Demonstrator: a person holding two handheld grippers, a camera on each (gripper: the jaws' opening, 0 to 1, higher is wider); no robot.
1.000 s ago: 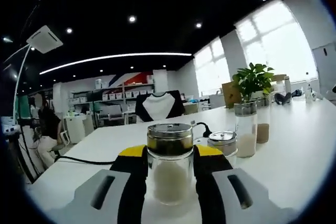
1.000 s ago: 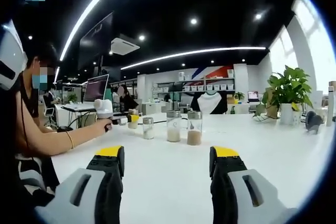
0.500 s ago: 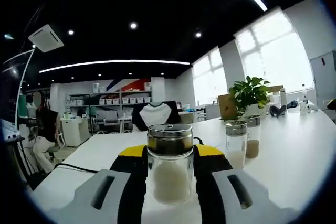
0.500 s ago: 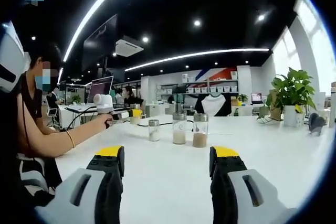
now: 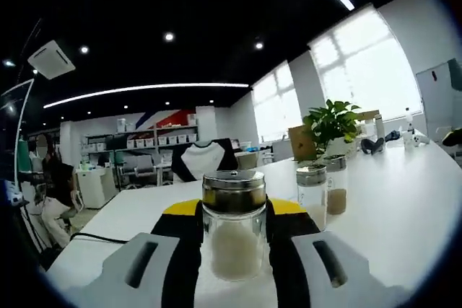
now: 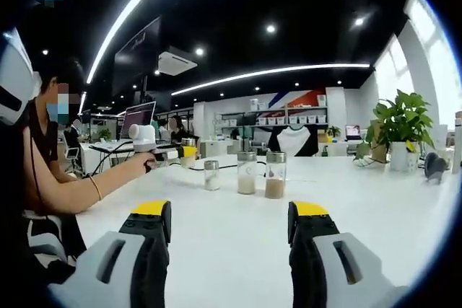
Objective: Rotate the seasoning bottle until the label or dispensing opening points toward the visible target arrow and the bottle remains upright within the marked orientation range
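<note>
Left gripper (image 5: 232, 232) clamps the upright seasoning bottle (image 5: 232, 234) on the desk (image 5: 404, 207) — twist about its vertical axis, level; right gripper (image 6: 229, 239) gapes empty.

My left view looks close, low across the table (image 5: 404, 207); my right faces it from afar, sharing the two jars (image 6: 258, 174) at 12 o'clock.

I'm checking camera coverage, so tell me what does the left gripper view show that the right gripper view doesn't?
Left gripper view: a close look at the jar of white powder with a metal lid, clamped between the left gripper jaws.

Right gripper view: the right gripper open over bare table, a person's arm holding the left gripper, and a small shaker.

Both: two tall shakers, the potted plant and the white table.
</note>
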